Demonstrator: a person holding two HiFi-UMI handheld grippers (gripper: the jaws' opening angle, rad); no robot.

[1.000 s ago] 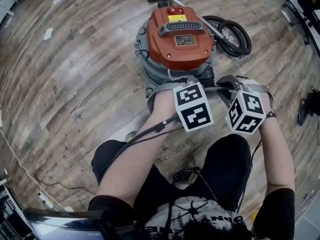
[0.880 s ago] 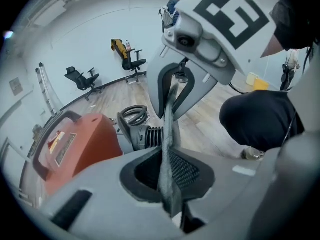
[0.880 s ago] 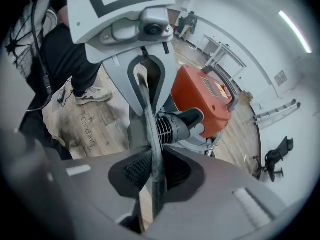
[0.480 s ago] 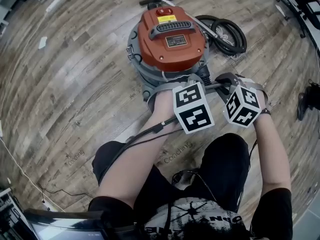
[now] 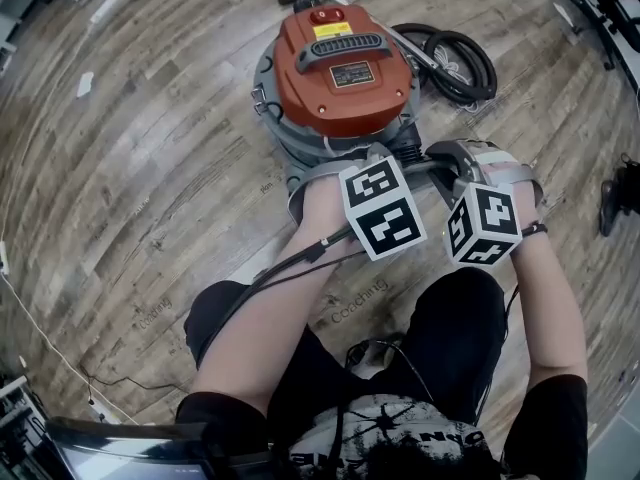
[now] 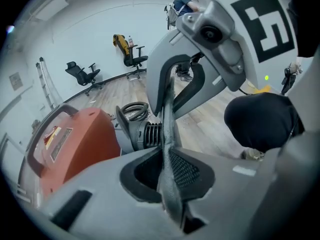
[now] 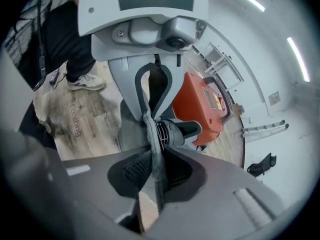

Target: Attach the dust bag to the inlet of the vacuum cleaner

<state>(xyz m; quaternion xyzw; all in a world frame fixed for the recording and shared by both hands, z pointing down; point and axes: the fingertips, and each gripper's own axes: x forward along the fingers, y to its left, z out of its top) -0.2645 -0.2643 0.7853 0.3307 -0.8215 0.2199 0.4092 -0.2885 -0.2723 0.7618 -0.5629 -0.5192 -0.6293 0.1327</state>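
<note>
Fingers [image 6: 187,171] of left gripper [image 6: 165,159] and just-loosening right gripper [image 7: 155,164] pinch dust bag [image 6: 168,131], seemingly crosswise.

A vacuum cleaner [image 5: 340,78] sits on a wood-plank floor [image 5: 150,158] that is matt, weathered grey-brown, with visible grain. Its lid [image 5: 345,88] is glossy orange-red plastic. The drum [image 5: 300,148] below is smooth and grey; whether it is metal or plastic is unclear. The hose [image 5: 462,63] is black with a slight sheen, and the inlet [image 6: 147,134] is black ribbed plastic. The dust bag [image 6: 168,119] is grey, fuzzy, felt-like cloth. The left gripper [image 6: 167,166] is smooth matt grey plastic, and its fingers [image 6: 187,170] carry black, finely textured pads. Its marker cube [image 5: 382,211] is matt white with black print.
</note>
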